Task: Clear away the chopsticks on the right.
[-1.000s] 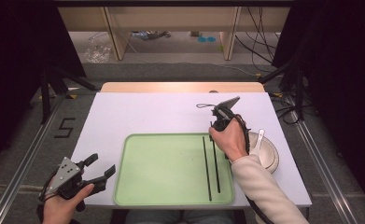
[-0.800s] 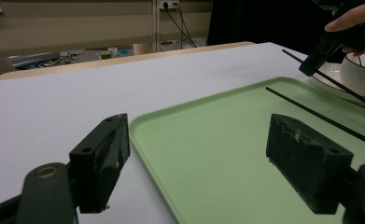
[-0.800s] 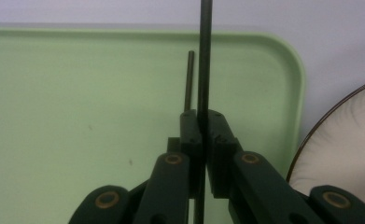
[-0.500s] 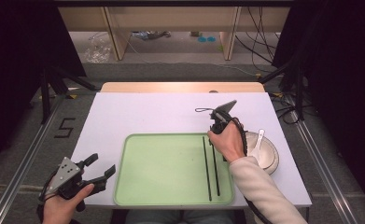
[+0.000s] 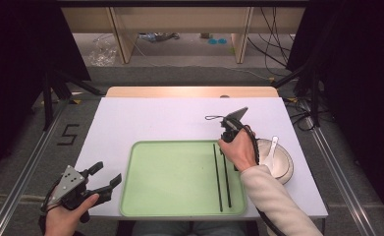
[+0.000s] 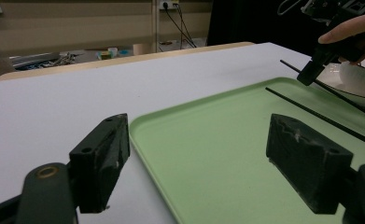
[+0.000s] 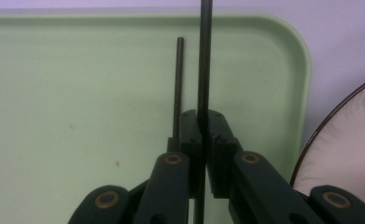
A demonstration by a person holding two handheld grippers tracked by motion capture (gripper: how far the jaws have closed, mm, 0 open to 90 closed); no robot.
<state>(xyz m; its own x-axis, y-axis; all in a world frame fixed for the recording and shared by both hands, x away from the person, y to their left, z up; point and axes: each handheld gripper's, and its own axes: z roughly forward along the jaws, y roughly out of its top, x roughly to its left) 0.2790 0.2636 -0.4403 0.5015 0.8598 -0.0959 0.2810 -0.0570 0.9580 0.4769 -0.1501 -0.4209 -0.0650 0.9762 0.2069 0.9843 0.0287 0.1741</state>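
Two black chopsticks (image 5: 217, 177) lie on the green tray (image 5: 170, 177) near its right edge, and the right gripper (image 7: 202, 135) is clamped tight on the right-hand one. Left gripper (image 5: 101, 178) hangs wide open and empty off the tray's left rim, with lots of bare white table (image 5: 155, 118) beyond. The bowl (image 5: 282, 164) is partly hidden behind the hand.

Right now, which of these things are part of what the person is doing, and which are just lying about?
In the job:
- right claw, shut on one black chopstick
- second black chopstick, lying on the tray
- green tray

Lying about:
- left claw, open and holding nothing, at the table's near left corner
- white bowl with a white spoon, beside the tray
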